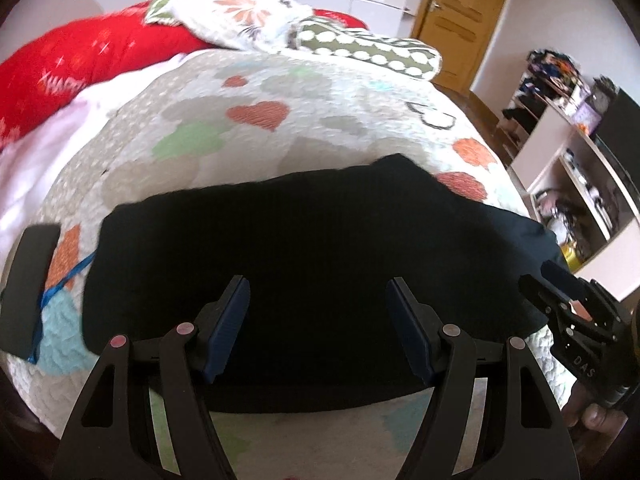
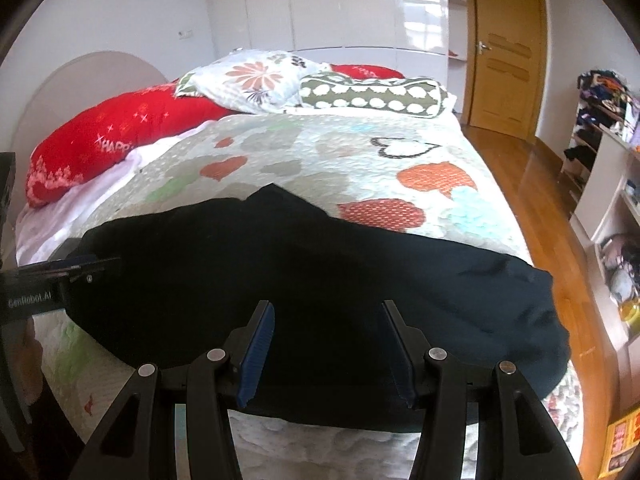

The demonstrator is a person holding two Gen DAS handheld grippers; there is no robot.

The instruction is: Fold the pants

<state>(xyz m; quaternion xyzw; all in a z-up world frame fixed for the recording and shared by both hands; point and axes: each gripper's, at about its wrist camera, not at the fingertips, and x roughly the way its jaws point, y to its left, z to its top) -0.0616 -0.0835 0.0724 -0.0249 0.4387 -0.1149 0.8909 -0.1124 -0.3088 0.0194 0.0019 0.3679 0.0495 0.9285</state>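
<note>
The black pants (image 1: 304, 248) lie spread across the near end of the bed, a wide dark band from left to right; they also show in the right wrist view (image 2: 328, 280). My left gripper (image 1: 318, 292) is open and empty, hovering over the pants' near edge. My right gripper (image 2: 328, 316) is open and empty, also above the pants' near edge. The right gripper's body shows at the right of the left wrist view (image 1: 568, 312). The left gripper's body shows at the left of the right wrist view (image 2: 60, 280).
The bed has a quilted heart-patterned cover (image 2: 360, 160). Red, floral and green dotted pillows (image 2: 256, 80) lie at the far end. A black flat object with a blue cord (image 1: 28, 280) lies left of the pants. Shelves (image 2: 608, 184) and wooden floor (image 2: 540, 184) are to the right.
</note>
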